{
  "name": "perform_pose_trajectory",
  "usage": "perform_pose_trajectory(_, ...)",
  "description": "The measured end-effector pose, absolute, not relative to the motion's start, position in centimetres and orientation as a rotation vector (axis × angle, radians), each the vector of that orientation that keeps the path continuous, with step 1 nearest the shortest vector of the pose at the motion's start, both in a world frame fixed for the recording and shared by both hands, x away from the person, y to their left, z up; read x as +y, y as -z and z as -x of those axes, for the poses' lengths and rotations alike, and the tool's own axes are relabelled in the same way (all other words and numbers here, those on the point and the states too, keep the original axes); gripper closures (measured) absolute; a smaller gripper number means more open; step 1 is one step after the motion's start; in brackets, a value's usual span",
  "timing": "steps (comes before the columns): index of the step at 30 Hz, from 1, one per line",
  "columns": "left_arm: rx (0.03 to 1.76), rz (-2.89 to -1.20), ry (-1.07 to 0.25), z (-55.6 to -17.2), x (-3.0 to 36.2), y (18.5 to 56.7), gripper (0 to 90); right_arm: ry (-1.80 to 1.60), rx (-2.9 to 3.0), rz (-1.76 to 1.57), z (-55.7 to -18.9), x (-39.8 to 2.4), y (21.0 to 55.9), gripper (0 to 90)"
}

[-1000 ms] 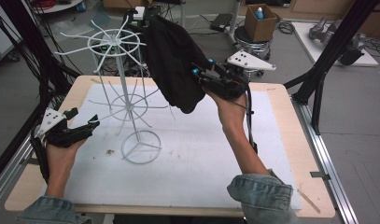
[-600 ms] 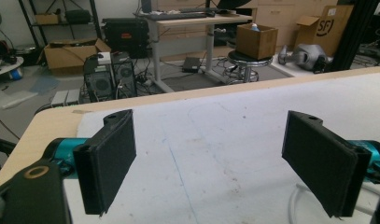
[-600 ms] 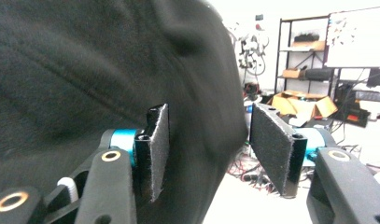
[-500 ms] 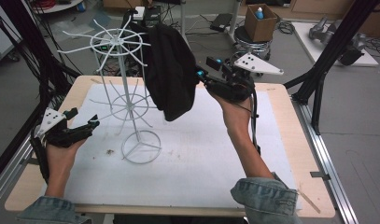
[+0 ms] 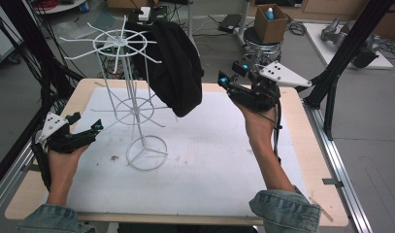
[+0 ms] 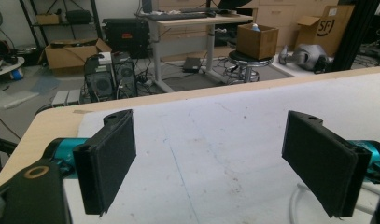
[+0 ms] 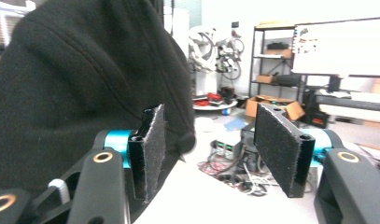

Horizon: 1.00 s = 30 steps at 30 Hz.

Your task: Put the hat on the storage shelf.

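Note:
A black cap [image 5: 178, 68] hangs from the top spokes of a white wire rack [image 5: 132, 104] that stands on the white mat. My right gripper [image 5: 230, 76] is open just right of the cap, a small gap away from it. In the right gripper view the cap [image 7: 71, 88] looms at the left, just beyond the left pad [image 7: 154, 147], and nothing lies between the jaws of the right gripper [image 7: 211, 149]. My left gripper [image 5: 88, 124] rests low at the table's left, open and empty. In its own view the left gripper [image 6: 213, 158] faces bare mat, with the rack's base ring [image 6: 295, 205] at lower right.
The rack's round base [image 5: 146, 153] sits left of the mat's centre. The wooden table [image 5: 302, 126] borders the white mat. Black frame posts [image 5: 340, 58] rise at both sides. A stool with a cardboard box [image 5: 270, 22] stands behind the table.
My right gripper has opened, let go of the cap and drawn back to the right. The cap now hangs on the rack. The left gripper has stayed put.

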<state>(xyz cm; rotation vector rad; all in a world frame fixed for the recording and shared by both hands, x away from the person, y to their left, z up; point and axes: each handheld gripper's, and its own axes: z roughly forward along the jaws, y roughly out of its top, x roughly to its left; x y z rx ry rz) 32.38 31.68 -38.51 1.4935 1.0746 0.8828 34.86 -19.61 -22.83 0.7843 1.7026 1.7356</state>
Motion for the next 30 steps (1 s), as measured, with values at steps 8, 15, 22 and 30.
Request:
perform_pose_trajectory(8,1.070,-1.501,-0.886,-32.4,31.5,38.6,17.7,-1.627,1.677,-0.829,-34.0,-21.5,24.0,33.4)
perform_pose_trajectory(15,1.067,-1.504,-0.889,-32.4,31.5,38.5,17.7,-1.585,1.649,-0.877,-33.3,-23.3,25.5,26.5)
perform_pose_trajectory(22,1.067,-1.507,-0.886,-32.4,31.5,38.6,17.7,-1.543,1.632,-0.918,-32.6,-24.6,27.3,20.6)
perform_pose_trajectory(30,1.069,-1.506,-0.885,-32.4,31.4,38.7,17.7,-1.487,1.585,-0.986,-31.8,-26.1,29.3,11.1)
